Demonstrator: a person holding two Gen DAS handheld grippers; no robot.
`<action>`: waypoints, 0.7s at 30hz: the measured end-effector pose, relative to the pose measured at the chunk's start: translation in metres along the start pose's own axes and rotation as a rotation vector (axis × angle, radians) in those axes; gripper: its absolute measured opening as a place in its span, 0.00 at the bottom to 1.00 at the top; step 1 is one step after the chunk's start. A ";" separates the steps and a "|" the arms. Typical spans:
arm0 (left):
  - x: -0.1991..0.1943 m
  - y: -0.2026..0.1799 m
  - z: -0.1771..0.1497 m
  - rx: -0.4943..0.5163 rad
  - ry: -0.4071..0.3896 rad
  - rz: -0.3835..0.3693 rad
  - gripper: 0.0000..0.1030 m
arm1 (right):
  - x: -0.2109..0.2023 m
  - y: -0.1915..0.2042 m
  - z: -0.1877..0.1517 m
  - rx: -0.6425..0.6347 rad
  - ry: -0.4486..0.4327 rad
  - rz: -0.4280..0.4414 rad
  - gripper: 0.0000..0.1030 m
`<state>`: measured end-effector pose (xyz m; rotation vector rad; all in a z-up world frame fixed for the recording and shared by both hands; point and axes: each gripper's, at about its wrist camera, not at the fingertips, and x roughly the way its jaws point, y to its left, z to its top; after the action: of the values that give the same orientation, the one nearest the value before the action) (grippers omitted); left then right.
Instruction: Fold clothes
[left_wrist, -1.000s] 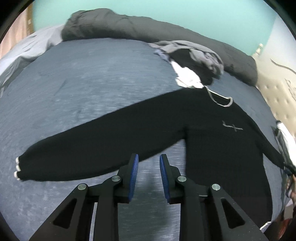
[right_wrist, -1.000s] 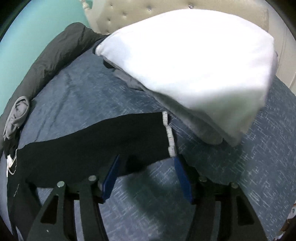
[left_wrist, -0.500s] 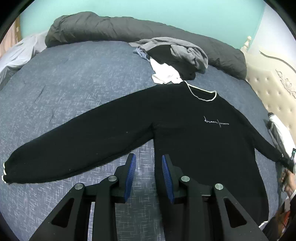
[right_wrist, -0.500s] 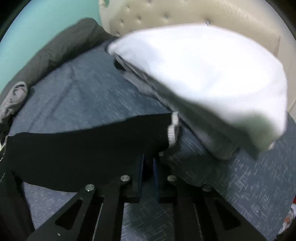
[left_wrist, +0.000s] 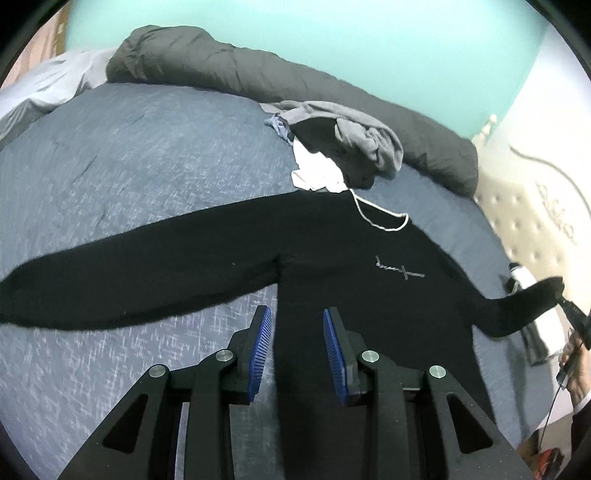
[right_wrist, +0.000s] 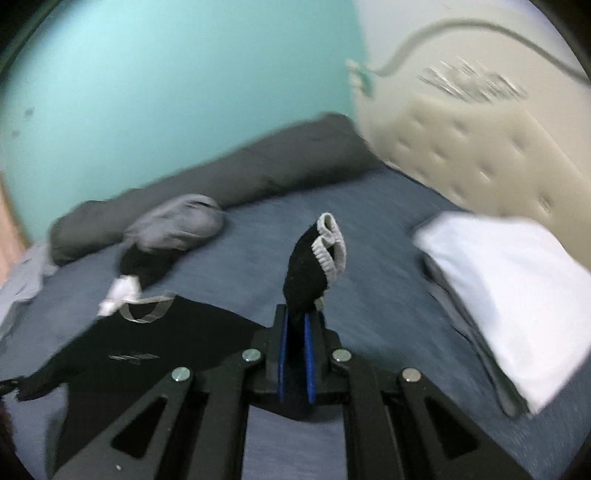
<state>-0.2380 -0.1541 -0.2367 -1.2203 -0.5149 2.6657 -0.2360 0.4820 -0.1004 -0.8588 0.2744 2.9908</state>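
On the bed (left_wrist: 147, 155), black sweater (left_wrist: 369, 295) spread, white-trimmed neckline.

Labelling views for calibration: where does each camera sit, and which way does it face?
Left wrist: on the left hand-held gripper, angled down at the black sweater; its open fingers and a hand show.
Right wrist: on the right hand-held gripper, facing the headboard; fingers shut on the sleeve cuff.
Shared: sweater, grey clothes pile, bed.
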 end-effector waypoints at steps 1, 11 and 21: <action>-0.004 0.000 -0.003 -0.010 -0.005 -0.006 0.31 | -0.005 0.018 0.009 -0.019 -0.015 0.039 0.08; -0.056 0.009 -0.027 -0.042 -0.047 -0.021 0.32 | -0.037 0.230 0.020 -0.312 -0.012 0.448 0.07; -0.099 0.016 -0.053 -0.023 -0.044 -0.010 0.32 | 0.021 0.352 -0.145 -0.504 0.362 0.548 0.08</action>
<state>-0.1338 -0.1844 -0.2054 -1.1639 -0.5583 2.6916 -0.2011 0.1102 -0.1748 -1.6103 -0.3194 3.4416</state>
